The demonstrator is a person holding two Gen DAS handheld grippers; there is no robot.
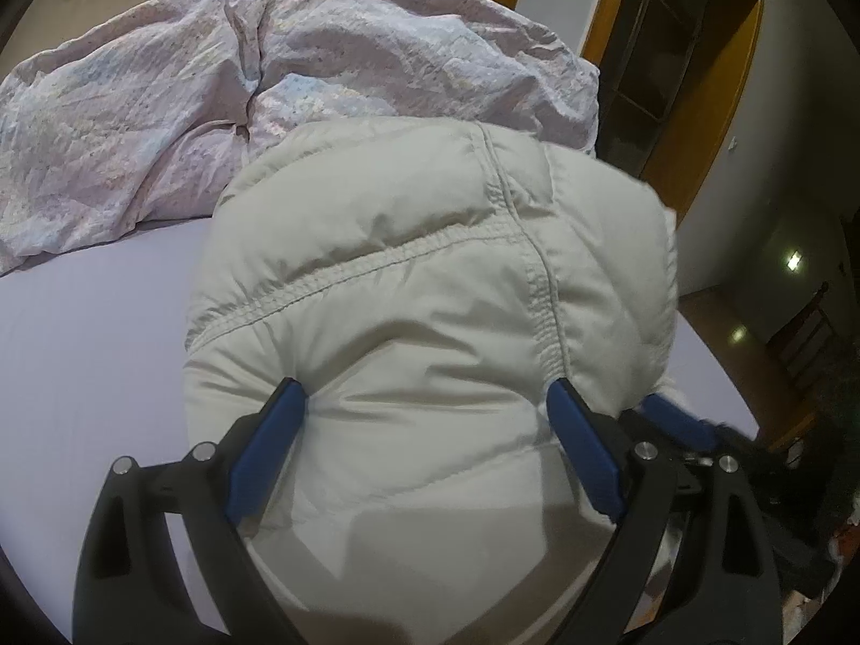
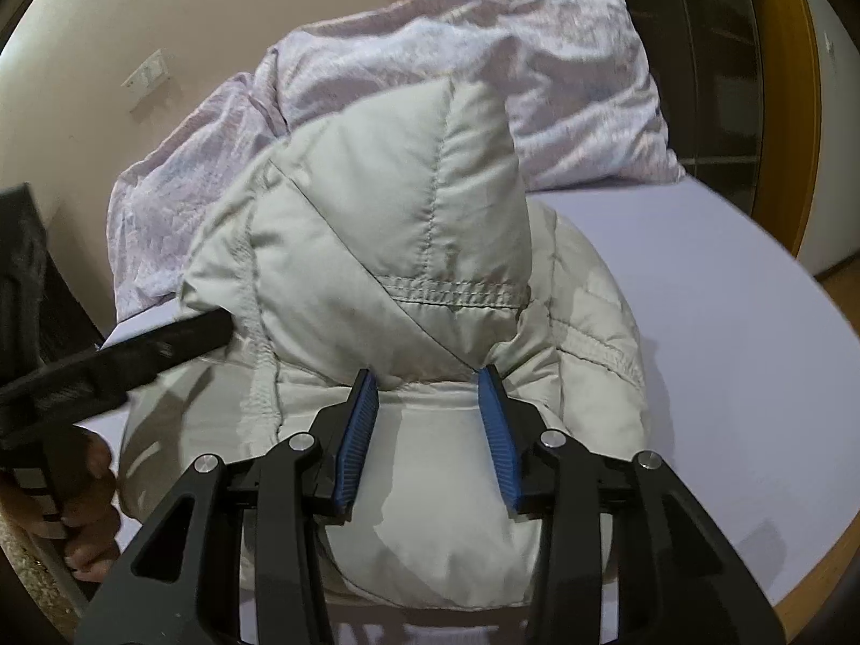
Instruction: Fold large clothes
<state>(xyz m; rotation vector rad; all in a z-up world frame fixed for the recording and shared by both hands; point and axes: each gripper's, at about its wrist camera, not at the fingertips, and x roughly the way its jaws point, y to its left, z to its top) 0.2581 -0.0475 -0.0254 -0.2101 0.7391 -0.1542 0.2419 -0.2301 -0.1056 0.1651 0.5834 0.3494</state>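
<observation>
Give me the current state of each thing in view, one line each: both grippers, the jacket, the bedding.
left gripper: jaws open wide, pressed against the puffy bundle, not pinching it.
right gripper: jaws open, tips against the fabric.
white down jacket: folded into a thick, puffy bundle on the bed.
pink duvet: crumpled in a heap behind the jacket.
lilac bedsheet: smooth and flat.

Crumpled pale pink quilt point(image 1: 279, 102) heaped at the far end of a lilac bed sheet point(image 1: 91, 355), wooden door frame point(image 1: 715, 86) seen beyond, wall socket plate point(image 2: 148, 78) mounted on the cream wall point(image 2: 226, 11)
</observation>
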